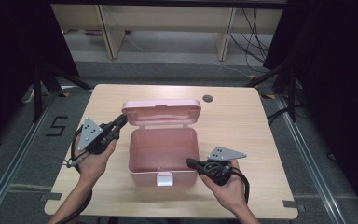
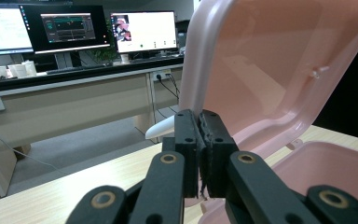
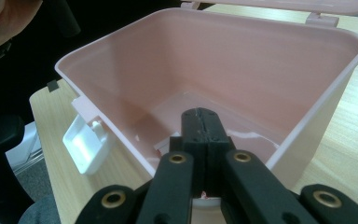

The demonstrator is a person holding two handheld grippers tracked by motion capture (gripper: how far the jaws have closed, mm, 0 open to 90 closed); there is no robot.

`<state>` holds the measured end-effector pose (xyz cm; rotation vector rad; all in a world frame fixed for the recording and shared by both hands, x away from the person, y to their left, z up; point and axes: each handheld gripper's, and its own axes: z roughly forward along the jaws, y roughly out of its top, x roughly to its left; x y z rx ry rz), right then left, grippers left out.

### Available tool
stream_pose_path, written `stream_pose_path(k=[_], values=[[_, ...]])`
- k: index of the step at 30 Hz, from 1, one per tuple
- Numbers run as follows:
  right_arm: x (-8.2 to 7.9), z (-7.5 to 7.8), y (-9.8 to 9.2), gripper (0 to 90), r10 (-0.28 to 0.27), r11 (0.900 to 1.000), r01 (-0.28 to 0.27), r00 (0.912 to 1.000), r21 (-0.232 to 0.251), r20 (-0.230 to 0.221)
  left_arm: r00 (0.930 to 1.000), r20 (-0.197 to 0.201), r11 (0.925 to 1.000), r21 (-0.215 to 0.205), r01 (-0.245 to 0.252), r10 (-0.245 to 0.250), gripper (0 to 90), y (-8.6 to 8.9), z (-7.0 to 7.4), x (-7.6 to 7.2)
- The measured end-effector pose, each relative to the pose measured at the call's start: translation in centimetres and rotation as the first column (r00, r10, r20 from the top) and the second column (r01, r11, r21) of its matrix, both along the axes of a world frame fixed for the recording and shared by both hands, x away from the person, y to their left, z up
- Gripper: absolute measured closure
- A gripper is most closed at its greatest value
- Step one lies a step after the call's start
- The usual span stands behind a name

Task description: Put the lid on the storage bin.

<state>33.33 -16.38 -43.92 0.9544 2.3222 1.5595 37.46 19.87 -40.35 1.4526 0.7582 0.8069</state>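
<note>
The pale wooden surface (image 1: 242,126) in front of you carries one thing: a pink plastic box (image 1: 163,156) with rounded corners, standing near its middle, just ahead of your hands. Its hinged pink lid (image 1: 161,112) is raised and stands up at the far side, the inside facing you; the box's hollow looks bare in the high view. A small white latch (image 1: 164,178) hangs on the near wall, and in the right gripper view it sticks out from the box's outer side.

Your left tongs (image 1: 121,120) are at the lid's left end, and the left gripper view shows their jaws closed tight on the lid's rim (image 2: 192,70), pinching the thin edge between the pads.

Your right tongs (image 1: 189,162) are at the box's near right corner, at the rim. In the right gripper view the jaws are pressed together over the rim (image 3: 303,128), pointing into the hollow; whether they pinch the wall there, you cannot tell.
</note>
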Motion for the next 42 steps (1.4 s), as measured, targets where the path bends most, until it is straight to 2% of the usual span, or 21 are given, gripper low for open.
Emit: stream_pose_path(k=[1,2,5,7,17,18,20,21,24,26,28,29,31,33,34,35,37,38,40,42], values=[[0.0,0.0,0.0,90.0,0.0,1.0,0.0,1.0,0.0,-0.001,1.0,-0.001,1.0,-0.002,0.0,0.0,86.4,0.0,0.0,0.0],[0.0,0.0,0.0,90.0,0.0,1.0,0.0,1.0,0.0,0.001,0.9999,0.015,0.9999,0.011,-0.005,0.005,86.4,0.1,0.0,0.0],[0.0,0.0,0.0,90.0,0.0,1.0,0.0,1.0,0.002,0.001,0.9999,0.016,0.9999,0.011,-0.004,0.004,86.4,0.1,0.0,0.0],[0.0,0.0,0.0,90.0,-0.004,1.0,0.004,0.9999,0.006,-0.01,0.9999,0.016,0.9999,0.011,-0.005,0.005,86.4,0.1,0.0,0.0],[-0.1,0.0,0.0,88.6,0.002,0.999,-0.002,1.0,0.033,-0.001,1.0,0.001,1.0,-0.001,0.003,-0.003,86.4,0.0,-0.1,-0.3],[-0.2,0.2,-0.1,88.1,-0.011,0.999,0.011,0.9999,0.036,0.012,0.9999,0.014,1.0,0.008,-0.002,0.001,86.3,0.1,-0.1,-0.2],[-0.3,0.5,-0.4,87.9,-0.026,0.998,0.025,0.9993,0.063,0.025,0.9999,0.015,1.0,0.009,-0.001,0.0,86.3,0.1,-0.1,-0.3],[-0.4,0.7,-0.8,87.8,-0.036,0.998,0.035,0.9989,0.054,0.029,0.9999,0.015,1.0,0.009,0.0,0.0,86.3,0.1,-0.1,-0.3],[-0.5,1.1,-1.6,87.7,-0.07,0.994,0.066,0.9969,0.082,0.038,0.9999,0.011,1.0,0.008,0.002,-0.002,86.2,0.1,-0.1,-0.4],[-0.5,1.4,-2.3,87.5,-0.097,0.993,0.093,0.9938,0.079,0.053,0.9999,-0.008,1.0,-0.006,0.008,-0.008,86.3,0.0,-0.2,-0.5],[-0.5,1.6,-3.0,87.4,-0.125,0.988,0.119,0.9908,0.097,0.052,1.0,0.005,1.0,0.002,0.005,-0.005,86.3,0.1,-0.2,-0.5],[-0.4,1.7,-3.5,87.3,-0.131,0.989,0.126,0.9897,0.084,0.059,1.0,0.005,1.0,0.001,0.007,-0.007,86.3,0.2,-0.2,-0.5],[-0.4,1.8,-4.0,87.2,-0.14,0.986,0.135,0.9892,0.095,0.045,1.0,0.002,1.0,0.002,0.009,-0.009,86.2,0.2,-0.2,-0.6],[-0.4,1.9,-4.5,87.2,-0.155,0.984,0.149,0.9864,0.102,0.054,0.9999,0.001,0.9999,0.006,0.011,-0.011,86.3,0.2,-0.2,-0.6],[-0.4,1.9,-4.7,87.2,-0.162,0.982,0.155,0.9851,0.107,0.059,0.9998,-0.014,0.9999,-0.006,0.015,-0.015,86.3,0.1,-0.2,-0.7],[-0.5,2.0,-4.9,87.2,-0.166,0.982,0.161,0.9851,0.097,0.044,0.9998,-0.015,0.9999,-0.005,0.016,-0.016,86.3,0.1,-0.2,-0.8],[-0.4,1.8,-5.1,87.2,-0.173,0.979,0.168,0.984,0.115,0.04,0.9997,-0.019,0.9998,-0.005,0.018,-0.018,86.3,0.2,-0.3,-0.8],[-0.6,1.9,-5.2,87.2,-0.187,0.978,0.183,0.9819,0.097,0.031,0.9999,-0.005,0.9999,0.008,0.015,-0.015,86.2,0.3,-0.2,-0.8],[-0.4,1.8,-5.4,87.3,-0.184,0.979,0.178,0.9814,0.099,0.054,0.9996,-0.021,0.9998,-0.004,0.019,-0.019,86.2,0.2,-0.4,-1.0],[-0.5,1.8,-5.5,87.2,-0.183,0.978,0.179,0.9826,0.109,0.032,0.9995,-0.022,0.9998,-0.005,0.02,-0.02,86.2,0.2,-0.4,-1.1]])
